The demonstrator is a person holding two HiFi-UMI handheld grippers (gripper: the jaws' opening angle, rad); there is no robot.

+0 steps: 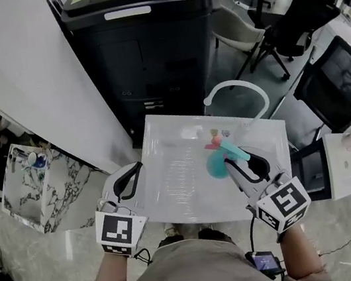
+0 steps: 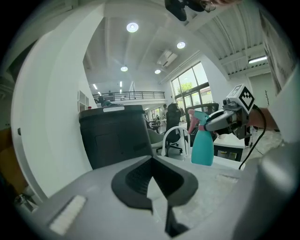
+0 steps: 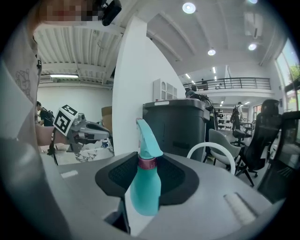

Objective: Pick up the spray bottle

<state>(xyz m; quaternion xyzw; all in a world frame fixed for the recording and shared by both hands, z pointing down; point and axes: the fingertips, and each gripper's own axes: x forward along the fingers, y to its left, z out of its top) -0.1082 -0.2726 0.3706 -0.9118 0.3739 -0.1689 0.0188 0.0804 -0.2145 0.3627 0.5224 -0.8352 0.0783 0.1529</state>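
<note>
Grasping the teal spray bottle (image 3: 144, 190) at its neck between the jaws of the right gripper (image 3: 147, 163), upright over the white worktop (image 1: 176, 183). Holding the left gripper (image 2: 151, 179) clenched, empty, at the worktop's left edge, well apart.

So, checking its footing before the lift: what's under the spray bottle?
The white table lies under the spray bottle. The right gripper clasps its neck. Whether the base touches the table is hidden by the bottle itself.
</note>
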